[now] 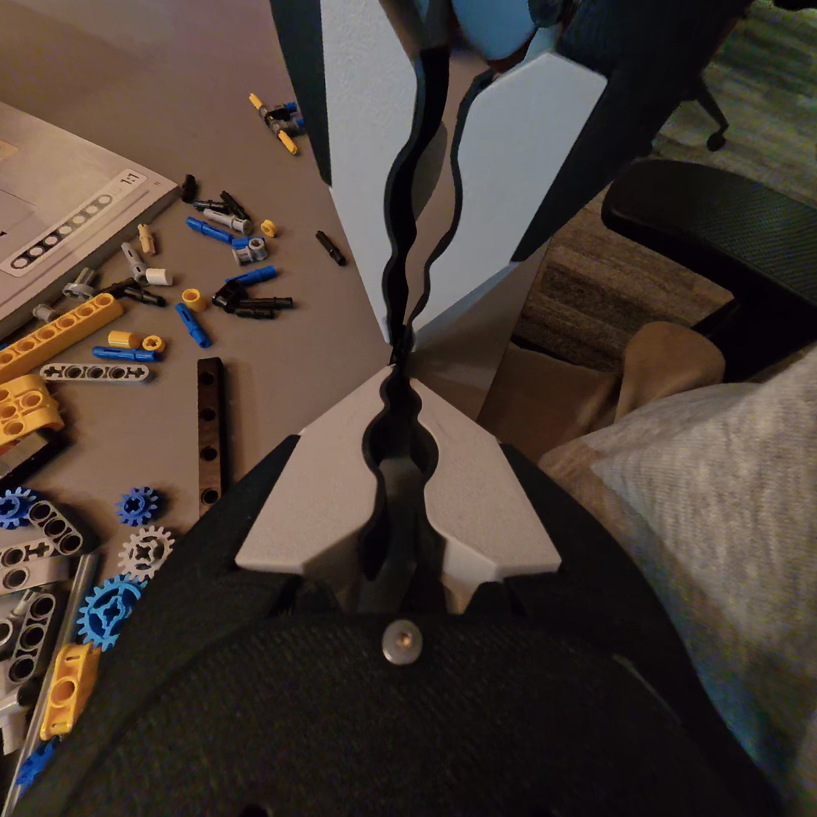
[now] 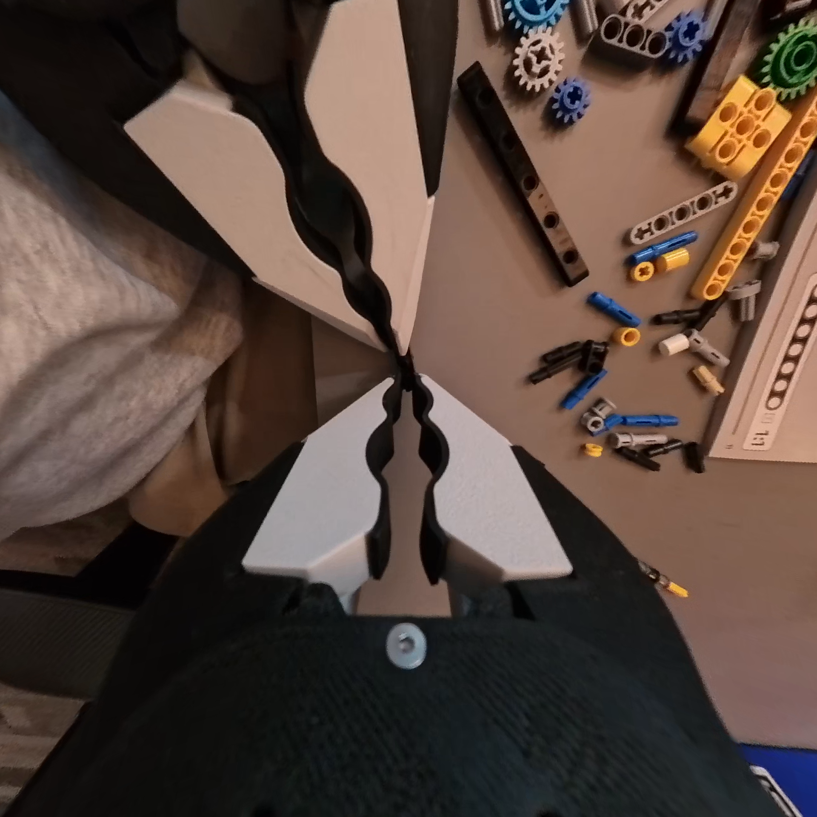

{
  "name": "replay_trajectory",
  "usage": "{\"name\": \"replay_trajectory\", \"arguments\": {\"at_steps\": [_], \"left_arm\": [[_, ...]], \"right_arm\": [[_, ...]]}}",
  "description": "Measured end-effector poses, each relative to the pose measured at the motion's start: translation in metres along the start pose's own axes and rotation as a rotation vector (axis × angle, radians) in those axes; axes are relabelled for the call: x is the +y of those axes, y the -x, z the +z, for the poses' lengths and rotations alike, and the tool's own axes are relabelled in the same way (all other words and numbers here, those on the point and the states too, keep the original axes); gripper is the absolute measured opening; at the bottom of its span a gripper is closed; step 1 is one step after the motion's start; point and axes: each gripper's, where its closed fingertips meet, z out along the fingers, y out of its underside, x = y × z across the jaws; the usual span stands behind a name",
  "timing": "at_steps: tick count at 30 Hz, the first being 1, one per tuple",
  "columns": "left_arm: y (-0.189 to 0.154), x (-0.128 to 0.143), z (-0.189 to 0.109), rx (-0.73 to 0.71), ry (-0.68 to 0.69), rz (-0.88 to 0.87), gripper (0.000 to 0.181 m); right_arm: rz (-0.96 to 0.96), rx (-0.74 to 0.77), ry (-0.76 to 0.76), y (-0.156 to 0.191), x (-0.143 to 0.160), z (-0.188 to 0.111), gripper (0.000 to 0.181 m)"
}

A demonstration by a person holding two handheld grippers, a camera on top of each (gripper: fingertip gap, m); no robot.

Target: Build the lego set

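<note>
My two grippers meet tip to tip above the table's edge. A small black pin (image 1: 400, 351) sits at the meeting point; it also shows in the right wrist view (image 2: 404, 369). My right gripper (image 2: 404, 382) is shut on this pin at its very tips, and in the left wrist view it (image 1: 401, 338) comes in from the top. My left gripper (image 1: 400, 369) has its fingertips closed together right at the pin's end. In the right wrist view it (image 2: 396, 351) comes in from the top.
Loose parts lie on the grey table (image 1: 274, 398): a black beam (image 1: 211, 435), a yellow beam (image 1: 57, 329), blue and grey gears (image 1: 137, 506), several pins, a green gear (image 2: 796, 57). An instruction booklet (image 1: 57, 212) lies at the far left. A person's lap (image 1: 685, 508) and a chair (image 1: 729, 247) are on the right.
</note>
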Motion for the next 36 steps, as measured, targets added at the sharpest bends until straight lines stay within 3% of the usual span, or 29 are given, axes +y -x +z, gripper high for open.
{"name": "replay_trajectory", "arguments": {"at_steps": [36], "left_arm": [[0.0006, -0.0002, -0.0002, -0.008, -0.007, 0.0, 0.0]], "right_arm": [[0.044, -0.031, -0.026, -0.0008, -0.0018, 0.0016, 0.003]]}}
